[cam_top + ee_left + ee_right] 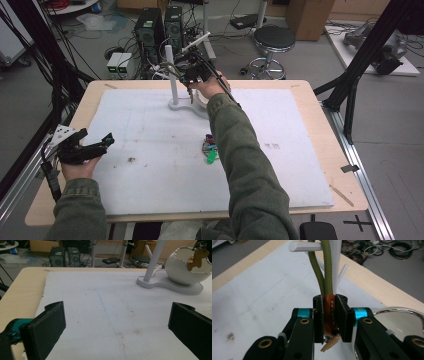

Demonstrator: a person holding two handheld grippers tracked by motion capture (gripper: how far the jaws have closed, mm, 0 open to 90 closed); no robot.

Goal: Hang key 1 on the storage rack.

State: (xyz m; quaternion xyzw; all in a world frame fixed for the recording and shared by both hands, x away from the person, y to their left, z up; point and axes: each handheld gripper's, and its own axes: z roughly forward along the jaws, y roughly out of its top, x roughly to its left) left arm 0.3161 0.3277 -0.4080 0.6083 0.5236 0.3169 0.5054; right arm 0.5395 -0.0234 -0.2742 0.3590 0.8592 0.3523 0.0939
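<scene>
My right gripper (191, 82) (329, 317) is shut on the orange leather strap (329, 312) of a keychain, at the white peg stand (172, 75) at the back of the mat. An olive cord loop (323, 270) rises from the strap beside a white peg (303, 246); I cannot tell whether it hangs on the peg. A tan bear charm (197, 258) (330, 343) dangles under the jaws, over the stand's white bowl (183, 271) (402, 312). My left gripper (102, 145) (117, 327) is open at the mat's left edge with nothing between its jaws.
A small pile of coloured keychains (210, 149) lies mid-mat beside the right sleeve. The white foam mat (150, 150) covers most of the wooden table (325, 130). Behind the table stand computer towers (150, 30) and a stool (274, 40); a black frame leg (360, 55) is at the right.
</scene>
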